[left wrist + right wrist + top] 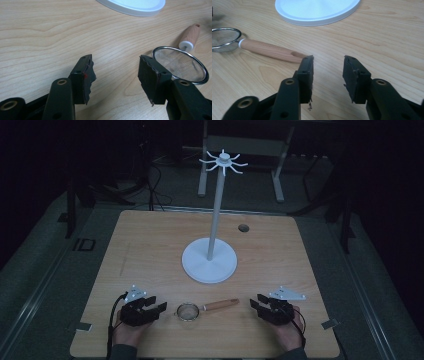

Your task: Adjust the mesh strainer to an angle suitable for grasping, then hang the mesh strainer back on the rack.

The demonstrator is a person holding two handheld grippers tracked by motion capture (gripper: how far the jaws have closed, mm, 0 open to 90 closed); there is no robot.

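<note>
Strainer [187, 311] lies on the counter [150, 245] between both grippers, wooden handle [220, 305] toward the right gripper [256, 304]. Left gripper [155, 304] rests beside the mesh. Both sets of fingers gape empty. Pickup seems not yet begun; next, closing on the handle, likely to hang it on the white stand [209, 262].

Dim, murky surroundings; sharp close-ups

My left gripper [150, 307] & right gripper [261, 304]: both matte black, two jaws each w/ ridged, jagged-edged pads, brass-coloured rivet holes along the linkage arms. Small red mark on one left pad [86, 75]. Grey three-cornered plate on top of each, w/ small dark holes. Black cable trails from each one. Dark sleeves at my wrists.
</note>
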